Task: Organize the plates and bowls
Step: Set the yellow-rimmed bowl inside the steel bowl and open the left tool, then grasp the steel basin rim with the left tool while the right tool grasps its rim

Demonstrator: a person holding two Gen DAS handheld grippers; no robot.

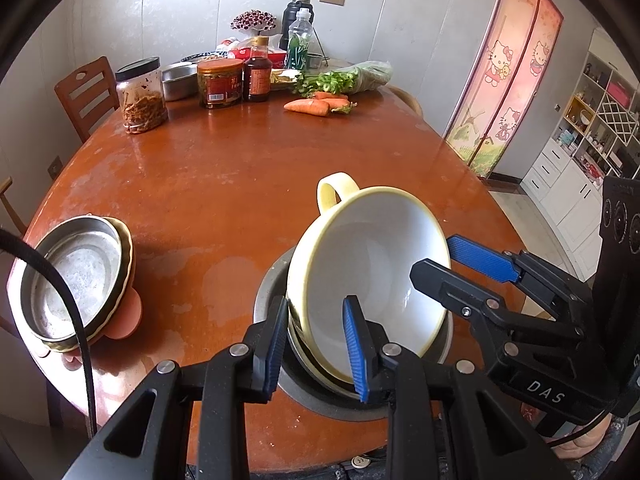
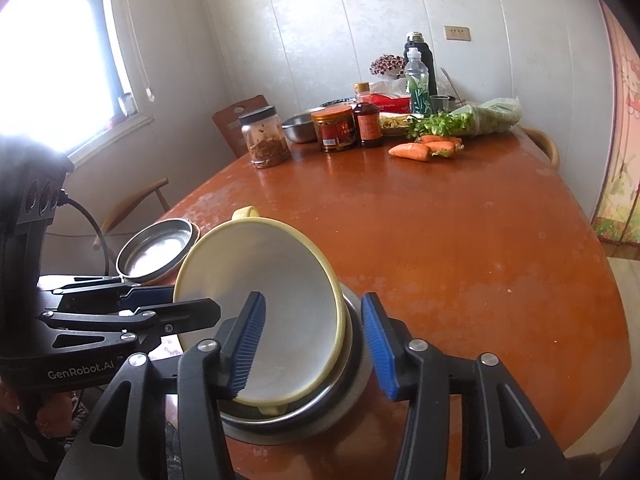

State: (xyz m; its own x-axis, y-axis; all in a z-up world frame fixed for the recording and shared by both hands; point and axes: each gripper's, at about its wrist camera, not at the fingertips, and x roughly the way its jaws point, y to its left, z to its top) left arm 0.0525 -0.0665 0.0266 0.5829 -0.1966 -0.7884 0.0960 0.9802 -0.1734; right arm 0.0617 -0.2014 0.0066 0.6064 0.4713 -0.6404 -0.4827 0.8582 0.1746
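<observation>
Holding the near rim of the tilted yellow bowl (image 1: 360, 276), our left hand-held gripper (image 1: 316, 348) clamps narrowly. The bowl leans in a steel basin (image 2: 352, 364) at the desk's (image 1: 224, 184) near edge. Our right hand-held gripper (image 2: 316, 344) stands open astride the bowl's right rim.

Daylight scene, bright overall. Right wrist view: window (image 2: 60, 60) at 10 o'clock is blown out to white and flares over nearby frame edges. Table (image 1: 240, 184) has soft sheen patches, worn glare toward 12 o'clock. Shadows soft, short, under the bowls. Heavy fisheye bending at edges, black vignette in corners. Centre is sharp; near gripper bodies at 6 o'clock slightly soft.
</observation>
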